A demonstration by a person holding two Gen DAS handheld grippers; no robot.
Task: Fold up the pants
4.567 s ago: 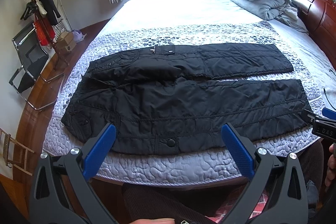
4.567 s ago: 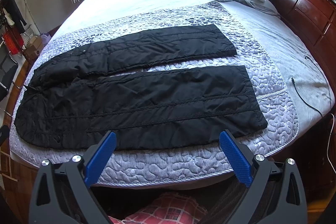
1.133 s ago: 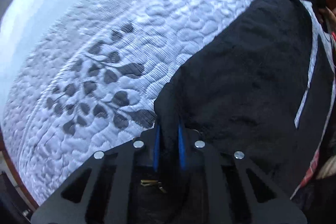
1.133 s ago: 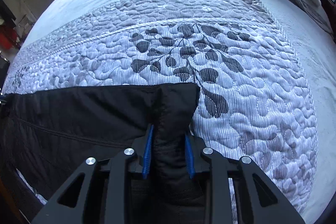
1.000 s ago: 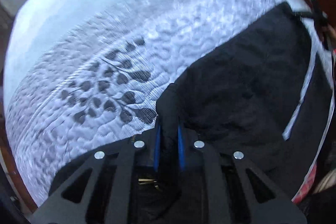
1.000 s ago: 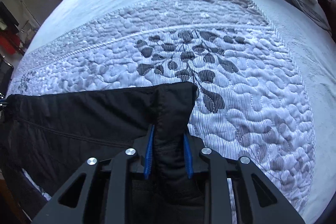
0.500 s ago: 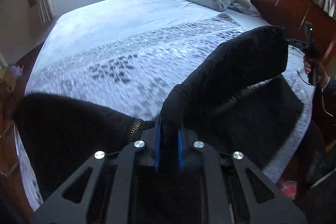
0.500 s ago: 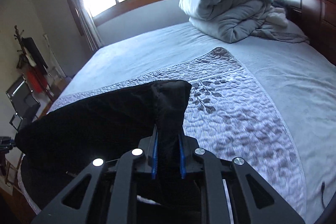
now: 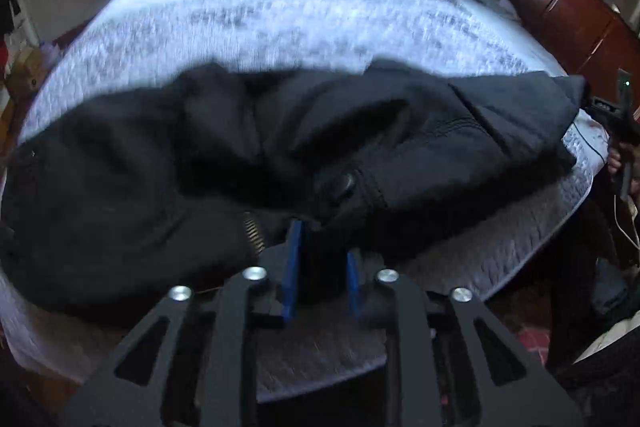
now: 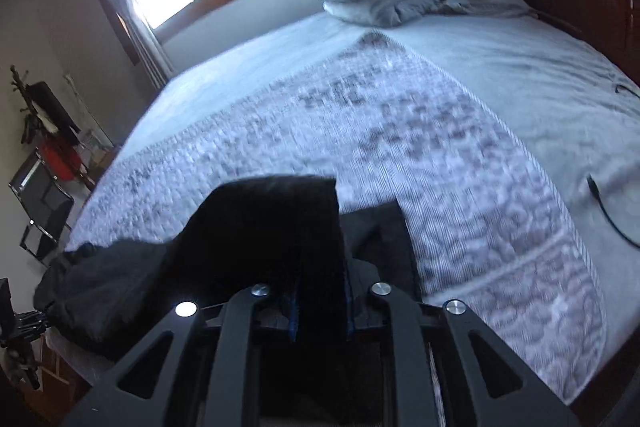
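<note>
Half a second back the pants [image 9: 420,147] were lifted well off the bed [image 9: 320,7] in both grippers; now they lie bunched along its near edge, the far leg brought over onto the near one, so the lengthwise fold looks laid down, though rumpled, not flat. Left gripper [image 9: 318,267]: its blue fingers [image 9: 291,263] have just been opening, a narrow gap now, with black cloth near the zipper [image 9: 254,233] between them; pads seem still against the cloth, so I read it as a loosening hold (release likely under way). Right gripper [image 10: 320,307]: fingers have also just been opening, hem end of a leg standing up between them, apparently still gripped. Next step, by my guess: let go, smooth, then fold across the length. Hard to tell: both views are motion-blurred; cloth hides the fingertips, so actual pad contact is uncertain; black on black hides how well the legs line up; the waist end runs out of frame at the left wrist view's left edge. The other leg's hem [image 10: 390,239] shows only as a corner beside the right gripper.
</note>
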